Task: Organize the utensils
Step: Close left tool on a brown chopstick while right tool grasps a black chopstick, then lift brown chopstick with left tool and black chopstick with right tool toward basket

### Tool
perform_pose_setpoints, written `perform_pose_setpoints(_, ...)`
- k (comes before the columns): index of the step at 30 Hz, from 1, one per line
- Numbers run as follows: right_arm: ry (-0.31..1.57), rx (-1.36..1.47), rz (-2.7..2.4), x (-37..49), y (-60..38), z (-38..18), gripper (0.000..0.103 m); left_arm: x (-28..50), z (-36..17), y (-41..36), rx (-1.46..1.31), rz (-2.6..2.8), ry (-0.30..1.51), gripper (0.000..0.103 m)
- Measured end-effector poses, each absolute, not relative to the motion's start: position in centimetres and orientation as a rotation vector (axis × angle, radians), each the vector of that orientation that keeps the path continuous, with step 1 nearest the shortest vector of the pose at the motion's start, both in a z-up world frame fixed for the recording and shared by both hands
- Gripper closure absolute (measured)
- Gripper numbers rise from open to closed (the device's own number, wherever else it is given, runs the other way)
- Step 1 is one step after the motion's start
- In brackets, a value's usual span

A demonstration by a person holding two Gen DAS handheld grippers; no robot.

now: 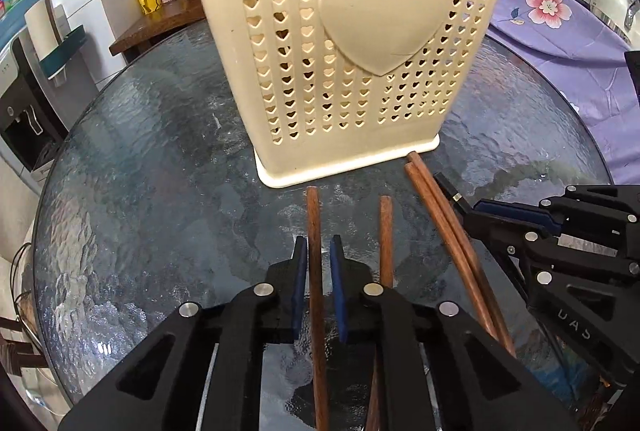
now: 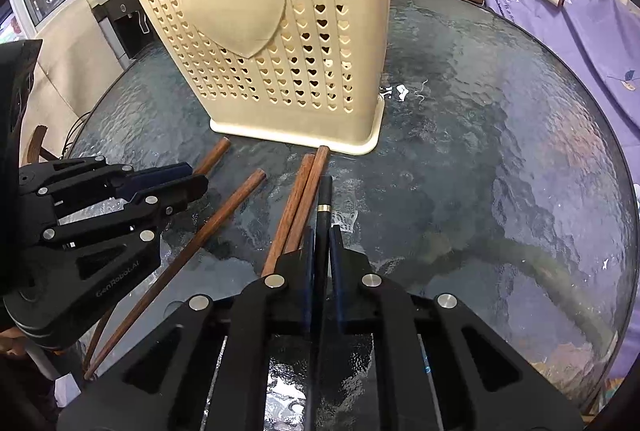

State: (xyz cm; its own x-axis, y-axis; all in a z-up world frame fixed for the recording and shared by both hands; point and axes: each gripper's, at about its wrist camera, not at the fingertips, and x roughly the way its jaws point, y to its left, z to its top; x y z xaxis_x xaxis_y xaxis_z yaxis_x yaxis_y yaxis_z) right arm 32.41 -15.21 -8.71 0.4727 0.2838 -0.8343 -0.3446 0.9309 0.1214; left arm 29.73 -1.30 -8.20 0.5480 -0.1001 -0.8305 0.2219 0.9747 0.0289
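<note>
Chopsticks gripped for the holder (image 1: 348, 43)

One brown chopstick (image 1: 314, 231) is pinched by the left tool (image 1: 319, 255), a black one (image 2: 323, 207) by the right tool (image 2: 321, 243) (likely for lifting in).

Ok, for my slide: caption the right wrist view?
Right gripper shut on black chopstick before cream holder.

Evenly, fairly brightly lit in both views, with soft, weak shadows. Broken white glare on the rippled glass desk (image 1: 140, 191), strongest at lower left in the left wrist view and between the fingers (image 2: 340, 271) in the right. Strong fisheye bending and black vignetting at the corners; sharp centre, softer edges.
</note>
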Motion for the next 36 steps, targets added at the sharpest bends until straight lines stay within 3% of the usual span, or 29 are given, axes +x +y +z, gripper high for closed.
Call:
perform_pose_setpoints(22,0.951,-0.031,0.406,32.1,-15.4,-8.2,0.095,28.9,-8.1,-1.6,0.118,-0.161,0.951,0.096)
perform_pose_setpoints(36,0.763,0.046,0.475,29.4,-17.7,-1.6,0.095,25.8,-1.1,0.8,0.019,-0.154,0.748,0.096)
